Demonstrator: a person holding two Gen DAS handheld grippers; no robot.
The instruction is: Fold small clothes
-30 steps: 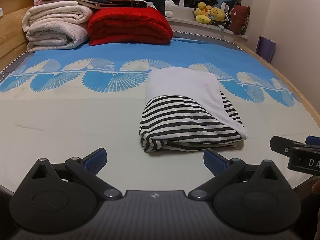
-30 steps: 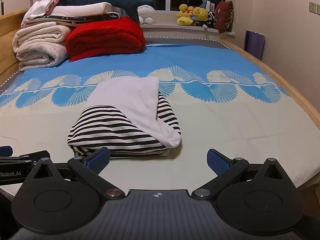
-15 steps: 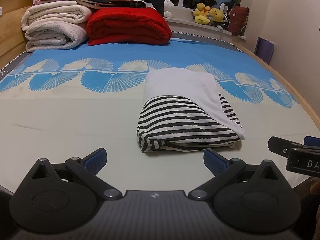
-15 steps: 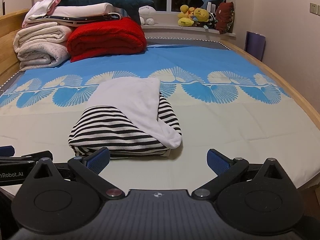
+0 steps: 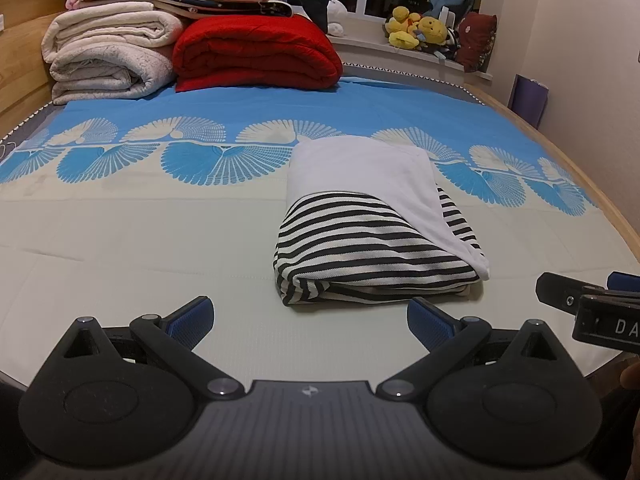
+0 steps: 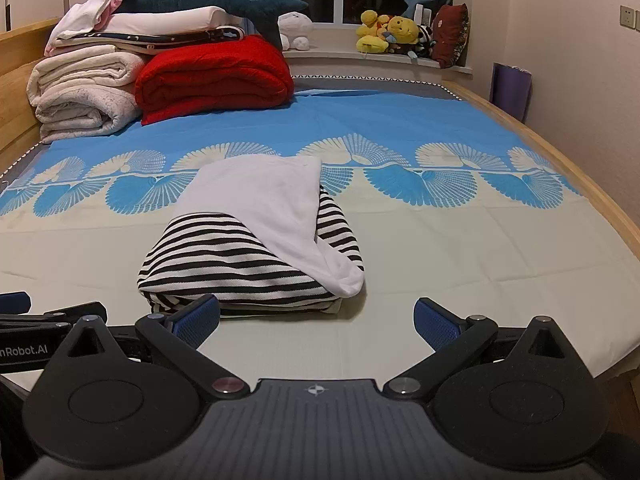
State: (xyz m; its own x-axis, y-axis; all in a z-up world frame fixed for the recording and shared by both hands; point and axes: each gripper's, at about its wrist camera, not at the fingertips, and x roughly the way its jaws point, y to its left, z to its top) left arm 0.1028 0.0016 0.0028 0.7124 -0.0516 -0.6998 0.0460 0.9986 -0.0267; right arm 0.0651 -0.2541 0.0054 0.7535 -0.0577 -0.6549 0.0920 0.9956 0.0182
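The striped garment (image 5: 376,248) lies folded at frame centre on the bed (image 5: 140,248). Both grippers, left (image 5: 310,318) and right (image 6: 316,318), are held wide open, empty; loose edges should be squared gently.

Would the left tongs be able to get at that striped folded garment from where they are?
Probably yes: the left tongs are open, and only bare bed sheet lies between them and the striped garment.

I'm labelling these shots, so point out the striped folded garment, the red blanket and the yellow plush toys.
striped folded garment (image 5: 372,236): left wrist view, on its striped top face.
red blanket (image 6: 212,76): right wrist view, on its folded front.
yellow plush toys (image 6: 390,32): right wrist view, on the middle toy.
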